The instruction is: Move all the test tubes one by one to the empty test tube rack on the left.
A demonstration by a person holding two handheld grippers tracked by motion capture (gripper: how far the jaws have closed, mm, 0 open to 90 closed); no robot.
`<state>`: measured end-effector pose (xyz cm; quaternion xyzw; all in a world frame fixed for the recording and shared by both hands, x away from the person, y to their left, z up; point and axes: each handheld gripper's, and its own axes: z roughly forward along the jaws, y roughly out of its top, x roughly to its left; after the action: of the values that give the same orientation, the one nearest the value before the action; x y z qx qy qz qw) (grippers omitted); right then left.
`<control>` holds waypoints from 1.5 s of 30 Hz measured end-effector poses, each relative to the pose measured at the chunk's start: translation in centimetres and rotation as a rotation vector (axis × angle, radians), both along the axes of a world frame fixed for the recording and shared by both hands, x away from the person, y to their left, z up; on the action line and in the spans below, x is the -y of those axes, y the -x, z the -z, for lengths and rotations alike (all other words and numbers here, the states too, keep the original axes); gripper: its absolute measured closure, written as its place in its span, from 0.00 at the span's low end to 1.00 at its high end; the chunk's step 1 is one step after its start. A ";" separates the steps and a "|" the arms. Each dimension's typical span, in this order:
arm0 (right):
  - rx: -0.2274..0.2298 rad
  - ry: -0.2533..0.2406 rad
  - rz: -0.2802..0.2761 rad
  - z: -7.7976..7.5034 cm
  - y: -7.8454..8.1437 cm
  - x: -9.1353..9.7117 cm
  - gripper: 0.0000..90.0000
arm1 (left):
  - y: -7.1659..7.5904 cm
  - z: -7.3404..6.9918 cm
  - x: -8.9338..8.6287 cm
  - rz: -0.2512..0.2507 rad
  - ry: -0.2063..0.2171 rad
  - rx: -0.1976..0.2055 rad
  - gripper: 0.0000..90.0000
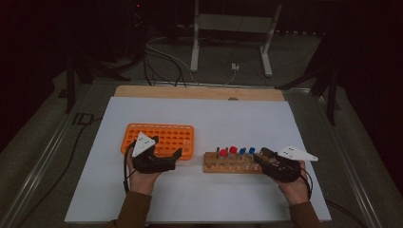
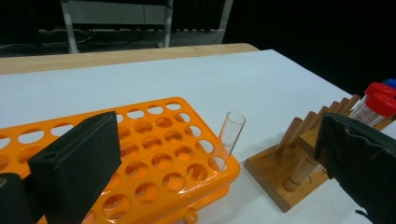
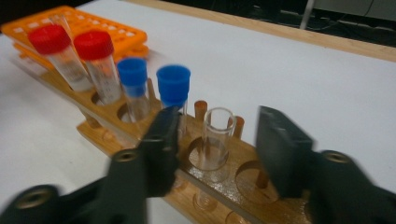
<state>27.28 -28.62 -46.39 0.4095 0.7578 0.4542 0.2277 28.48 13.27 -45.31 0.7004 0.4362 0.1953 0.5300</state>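
An orange tube rack (image 1: 164, 137) lies left of centre on the white table, and a clear open tube (image 2: 229, 136) leans in its near corner hole. My left gripper (image 1: 166, 148) hovers at that rack's near right corner with its jaws spread wide and nothing between them. To the right stands a wooden rack (image 1: 228, 166) holding two red-capped tubes (image 3: 93, 56) and two blue-capped tubes (image 3: 173, 84). My right gripper (image 3: 219, 149) straddles a clear uncapped tube (image 3: 218, 126) standing in the wooden rack. A gap shows on each side between its pads (image 3: 280, 149) and the glass.
The white sheet (image 1: 214, 114) covers a wooden tabletop whose far edge (image 1: 199, 91) shows beyond it. Cables and a metal stand (image 1: 228, 28) are on the floor behind the table. Wooden pegs (image 2: 292, 133) stick up from the wooden rack's end nearest the orange rack.
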 end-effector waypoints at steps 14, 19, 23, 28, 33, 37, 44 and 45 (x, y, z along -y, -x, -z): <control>0.029 0.037 -0.015 0.1 0.3 -0.7 0.84 | 0.0 0.2 0.4 0.010 -0.010 -0.013 0.02; 0.055 0.034 -0.012 -0.7 0.4 -0.8 0.85 | -0.1 0.2 0.4 0.015 -0.011 -0.017 0.02; 0.069 0.015 0.001 -1.5 0.6 -0.5 0.85 | 0.0 0.2 0.6 0.019 -0.010 -0.013 0.02; 0.078 -0.016 0.013 -2.7 0.7 -0.1 0.85 | 0.2 -0.1 0.9 0.031 -0.019 -0.001 0.02; 0.098 -0.030 0.015 -3.9 1.0 0.1 0.85 | 0.3 -0.4 1.4 0.043 -0.032 0.017 0.02; 0.106 -0.043 0.020 -4.8 1.2 0.3 0.85 | 0.6 -0.9 1.8 0.056 -0.048 0.039 0.02; 0.108 -0.061 0.000 -6.4 1.9 0.2 0.85 | 1.3 -1.6 3.0 0.088 -0.102 0.082 0.02; 0.108 -0.061 -0.006 -6.5 2.0 0.1 0.85 | 1.4 -1.7 3.2 0.093 -0.101 0.086 0.02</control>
<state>25.33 -28.72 -39.84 0.3889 0.7314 0.4992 0.2542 27.09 10.05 -43.59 0.7366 0.3699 0.2221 0.5208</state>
